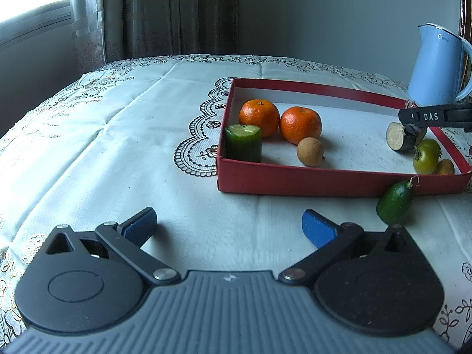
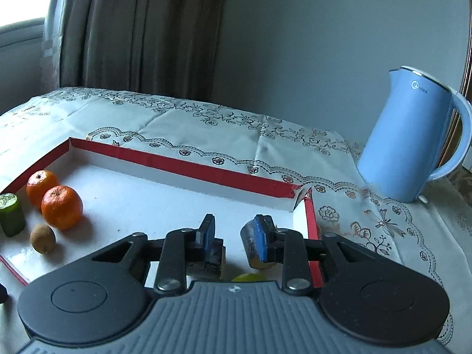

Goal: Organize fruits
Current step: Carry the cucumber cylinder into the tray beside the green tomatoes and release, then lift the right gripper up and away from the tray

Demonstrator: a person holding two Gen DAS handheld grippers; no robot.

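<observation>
Red cardboard forms the shallow, white-floored tray (image 1: pixel 324 181) that sits on a pale embroidered tablecloth (image 1: pixel 118 147), its near wall facing the left gripper (image 1: pixel 230 230) and its torn far right corner close to a light-blue electric kettle (image 2: pixel 413 138). Open cloth stretches wide to the tray's left and between its near wall and the left gripper; the tray's middle floor is bare.

Hovering low over that cloth, the left gripper has its blue-padded jaws spread wide with nothing between them. Over the tray's right end, the right gripper (image 2: pixel 234 237) points toward the far wall, its jaws parted. A dark-skinned cut vegetable chunk with a pale face (image 1: pixel 404 137) lies beneath and between them; the wrist view shows dark pieces beside each pad, and whether either pad touches them cannot be told.

Two orange mandarins (image 1: pixel 259 117) (image 1: pixel 300 124) sit touching near the tray's left end. One upright cut cucumber piece (image 1: pixel 243 143) stands in the near left corner, just in front of them. One small brown round fruit (image 1: pixel 310 151) lies near the right mandarin. One green tomato (image 1: pixel 426 156) and another small brown fruit (image 1: pixel 445 167) crowd the near right corner. One green avocado-shaped fruit (image 1: pixel 394 203) rests outside on the cloth, against the near wall.
</observation>
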